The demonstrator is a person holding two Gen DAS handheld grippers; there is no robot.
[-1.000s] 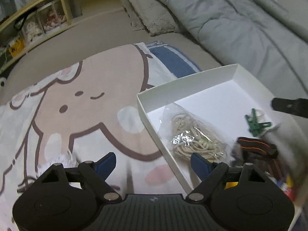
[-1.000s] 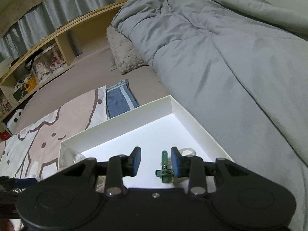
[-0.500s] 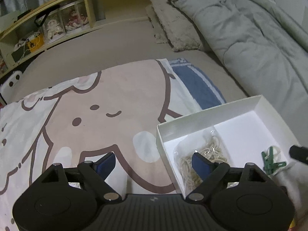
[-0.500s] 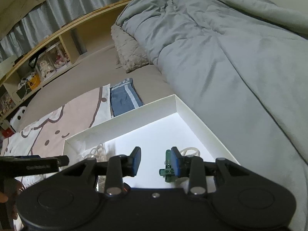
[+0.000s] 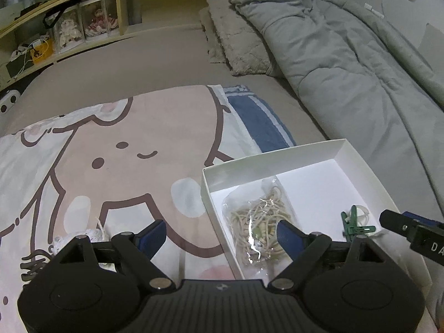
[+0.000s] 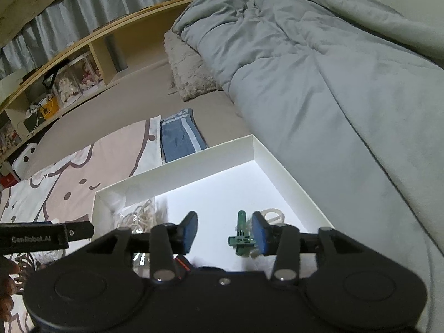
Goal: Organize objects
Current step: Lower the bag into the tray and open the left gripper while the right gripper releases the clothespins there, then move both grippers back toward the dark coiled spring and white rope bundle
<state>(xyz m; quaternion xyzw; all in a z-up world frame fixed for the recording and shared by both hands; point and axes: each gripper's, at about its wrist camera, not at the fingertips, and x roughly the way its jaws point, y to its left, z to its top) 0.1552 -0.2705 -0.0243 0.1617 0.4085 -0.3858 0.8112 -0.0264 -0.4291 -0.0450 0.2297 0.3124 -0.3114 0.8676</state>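
Note:
A white cardboard box (image 5: 280, 154) (image 6: 194, 163) lies on the bed. Inside it lie a clear bag of beige rubber bands (image 5: 258, 222) (image 6: 138, 216), a green clothes peg (image 5: 353, 223) (image 6: 241, 236) and a pale ring (image 6: 273, 213). My left gripper (image 5: 219, 236) is open and empty, raised over the box's left wall. My right gripper (image 6: 224, 231) is open and empty over the box floor, its right finger beside the peg. A white lacy item (image 5: 83, 236) lies on the blanket left of the box.
The box rests on a cartoon-print blanket (image 5: 125, 149). A folded blue cloth (image 5: 258, 119) lies behind the box. A grey duvet (image 5: 347, 55) fills the right side, a fuzzy pillow (image 5: 238, 44) lies behind. A wooden shelf (image 5: 69, 27) with boxes runs along the back.
My left gripper has risen and drawn back to the left, so the box looks smaller and lower right. My right gripper has opened wider and edged back a little.

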